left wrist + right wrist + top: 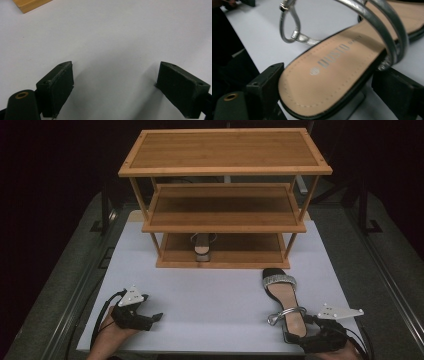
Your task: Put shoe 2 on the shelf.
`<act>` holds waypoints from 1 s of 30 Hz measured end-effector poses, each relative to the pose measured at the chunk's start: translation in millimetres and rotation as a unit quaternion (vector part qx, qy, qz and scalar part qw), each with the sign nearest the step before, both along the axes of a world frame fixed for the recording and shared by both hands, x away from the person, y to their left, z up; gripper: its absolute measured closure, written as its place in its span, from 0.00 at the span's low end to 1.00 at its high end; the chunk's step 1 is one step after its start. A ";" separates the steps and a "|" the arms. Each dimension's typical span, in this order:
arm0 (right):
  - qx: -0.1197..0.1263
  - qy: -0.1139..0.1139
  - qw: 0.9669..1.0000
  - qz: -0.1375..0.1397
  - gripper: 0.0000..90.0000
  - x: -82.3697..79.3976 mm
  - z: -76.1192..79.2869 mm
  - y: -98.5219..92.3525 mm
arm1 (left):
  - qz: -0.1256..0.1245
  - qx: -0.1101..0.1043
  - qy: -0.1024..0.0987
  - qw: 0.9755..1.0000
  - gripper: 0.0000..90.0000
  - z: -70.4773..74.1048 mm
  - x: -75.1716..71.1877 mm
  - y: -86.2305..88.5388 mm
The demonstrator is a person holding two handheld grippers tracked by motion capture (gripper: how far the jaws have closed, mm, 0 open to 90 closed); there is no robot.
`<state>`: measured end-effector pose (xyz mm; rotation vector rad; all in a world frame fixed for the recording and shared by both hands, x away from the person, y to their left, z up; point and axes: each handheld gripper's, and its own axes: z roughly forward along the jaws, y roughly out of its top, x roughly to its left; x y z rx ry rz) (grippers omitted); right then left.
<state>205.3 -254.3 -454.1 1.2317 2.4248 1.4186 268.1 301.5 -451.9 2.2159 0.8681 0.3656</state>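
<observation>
A black-soled sandal (282,295) with a tan insole and silver straps lies on the white table (210,295), toe toward the rack. My right gripper (295,335) sits at its heel. In the right gripper view the heel of the sandal (329,75) lies between the jaws of the right gripper (327,66), which stand wide and open around it. My left gripper (155,317) rests low at the near left. In its own view the left gripper (115,82) is open over bare table with nothing between its fingers.
A three-tier wooden shoe rack (225,167) stands at the back of the table, and a matching sandal (202,247) sits on its bottom shelf. A corner of the rack (30,3) shows in the left gripper view. The table's front edge runs just before both hands.
</observation>
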 end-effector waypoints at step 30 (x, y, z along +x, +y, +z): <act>0.060 -0.024 0.998 -0.010 0.25 -1.5 9.4 -8.2 | 0.000 0.000 0.000 1.000 0.14 0.0 0.1 0.0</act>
